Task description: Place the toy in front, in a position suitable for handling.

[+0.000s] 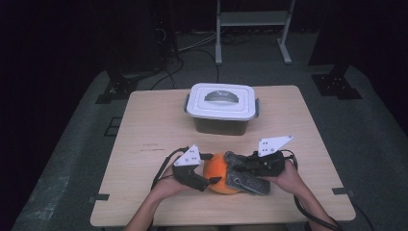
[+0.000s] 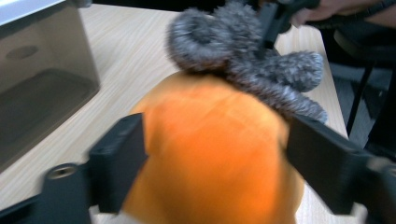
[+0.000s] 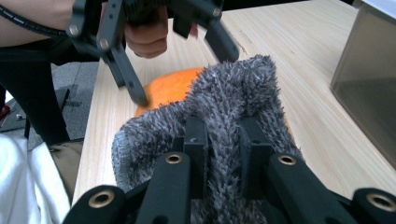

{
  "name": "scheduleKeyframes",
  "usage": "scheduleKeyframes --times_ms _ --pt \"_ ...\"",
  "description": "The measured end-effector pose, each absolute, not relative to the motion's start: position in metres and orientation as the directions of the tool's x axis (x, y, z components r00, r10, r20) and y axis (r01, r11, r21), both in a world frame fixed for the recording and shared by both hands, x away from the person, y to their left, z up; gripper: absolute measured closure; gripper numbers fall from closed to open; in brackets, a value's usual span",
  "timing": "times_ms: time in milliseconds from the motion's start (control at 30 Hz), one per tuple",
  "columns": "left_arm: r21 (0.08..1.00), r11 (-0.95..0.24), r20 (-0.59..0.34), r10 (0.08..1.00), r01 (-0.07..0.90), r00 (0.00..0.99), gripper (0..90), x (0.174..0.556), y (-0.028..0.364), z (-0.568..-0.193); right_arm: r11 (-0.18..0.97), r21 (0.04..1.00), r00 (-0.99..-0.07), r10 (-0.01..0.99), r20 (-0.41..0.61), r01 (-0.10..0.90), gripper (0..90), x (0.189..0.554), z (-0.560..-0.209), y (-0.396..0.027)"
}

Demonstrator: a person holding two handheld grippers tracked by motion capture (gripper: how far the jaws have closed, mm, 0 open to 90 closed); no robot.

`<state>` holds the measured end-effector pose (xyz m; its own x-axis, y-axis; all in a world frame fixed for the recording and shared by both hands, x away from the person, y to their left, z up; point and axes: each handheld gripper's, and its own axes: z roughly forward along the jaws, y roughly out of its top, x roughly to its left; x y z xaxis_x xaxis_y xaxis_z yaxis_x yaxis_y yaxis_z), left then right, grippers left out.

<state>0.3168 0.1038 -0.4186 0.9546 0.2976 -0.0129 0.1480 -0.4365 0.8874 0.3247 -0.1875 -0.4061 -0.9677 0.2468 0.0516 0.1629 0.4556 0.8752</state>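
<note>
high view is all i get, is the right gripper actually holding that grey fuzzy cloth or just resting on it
observer: Holding it. The right gripper has its jaws shut on a fold of the grey fuzzy cloth.
operator: and the left one on the orange ball
observer: The left gripper has its jaws wide, one on each side of the orange ball.
operator: cloth on the ball?
observer: Yes, it drapes over the ball's top.

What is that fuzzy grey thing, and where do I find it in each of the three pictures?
High view: grey fuzzy cloth, bottom centre, against the orange ball.
Left gripper view: top centre, above the ball.
Right gripper view: centre, pinched between the near jaws.
Shared landmark: the orange ball.
</note>
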Motion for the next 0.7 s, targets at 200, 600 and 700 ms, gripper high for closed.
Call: scheduleKeyframes --times_ms 200,600,700 --pt "0.875 -0.440 -0.080 0.284 0.204 0.956 23.3 0.319 0.102 -0.426 0.475 0.861 -0.964 0.260 0.061 0.182 75.8 0.329 -0.409 -0.197" --pt "0.882 -0.462 0.052 0.281 0.088 0.958 38.8 0.303 0.084 -0.412 0.455 0.882 -0.975 0.221 0.018 0.120 76.4 0.318 -0.388 -0.183" --pt "0.888 -0.443 0.015 0.287 0.119 0.958 28.2 0.308 0.089 -0.414 0.467 0.873 -0.974 0.224 0.035 0.139 76.3 0.321 -0.395 -0.188"
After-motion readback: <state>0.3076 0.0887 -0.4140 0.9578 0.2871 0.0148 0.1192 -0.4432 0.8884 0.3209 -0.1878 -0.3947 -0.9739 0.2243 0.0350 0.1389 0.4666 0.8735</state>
